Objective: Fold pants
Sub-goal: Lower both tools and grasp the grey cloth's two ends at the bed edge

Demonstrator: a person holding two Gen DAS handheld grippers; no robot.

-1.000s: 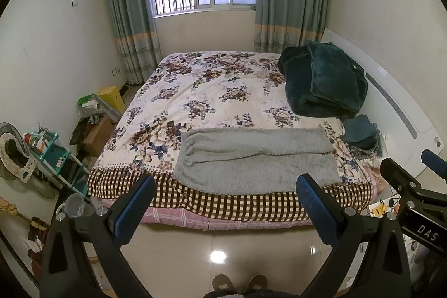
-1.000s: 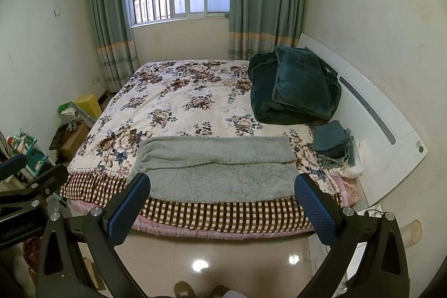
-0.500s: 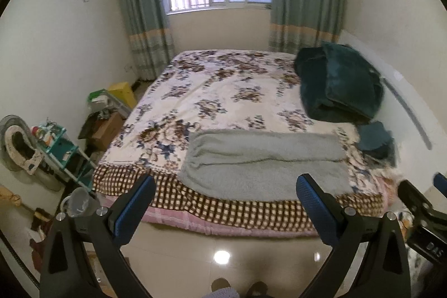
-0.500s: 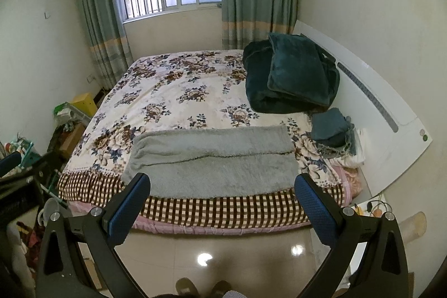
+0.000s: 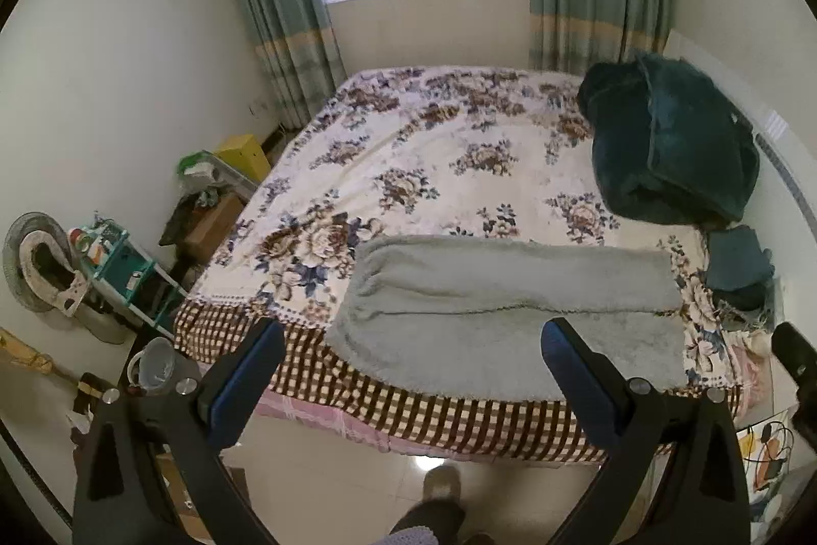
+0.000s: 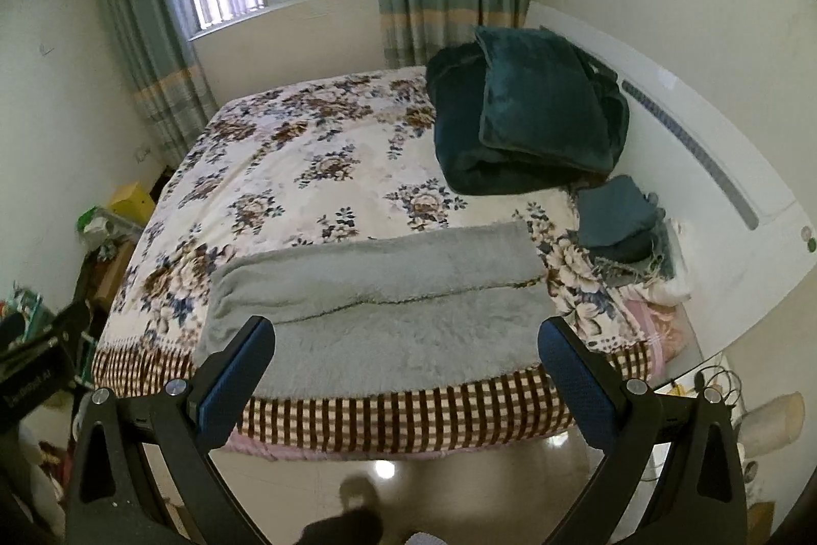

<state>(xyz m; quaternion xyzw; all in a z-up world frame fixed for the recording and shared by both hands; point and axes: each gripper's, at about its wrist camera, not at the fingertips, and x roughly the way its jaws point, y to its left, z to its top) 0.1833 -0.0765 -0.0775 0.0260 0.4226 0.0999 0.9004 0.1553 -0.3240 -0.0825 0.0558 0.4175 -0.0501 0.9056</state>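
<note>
The fingers of the left gripper (image 5: 408, 371) stand wide apart and hold nothing; the fingers of the right gripper (image 6: 406, 369) are likewise fully spread and empty. Both grippers hang in the air off the near edge of the bed (image 5: 459, 417), clear of the fabric. The pants (image 5: 505, 310) lie flat along that near edge, lengthwise across the view, with the two legs side by side and a dark seam line between them; the front leg reaches the checked border of the bedcover. A dark green blanket (image 6: 526, 126) and a smaller folded cloth (image 6: 618, 213) sit further back on the right, well apart from the pants. The step in hand appears to be the approach for the first grasp. To do it well, bring each gripper down to one end of the near leg, with one finger under the fabric edge and one above. Close only when a full layer sits between the blue pads. Lift both ends together and level, so the fleece does not sag or drag the bedcover.
</note>
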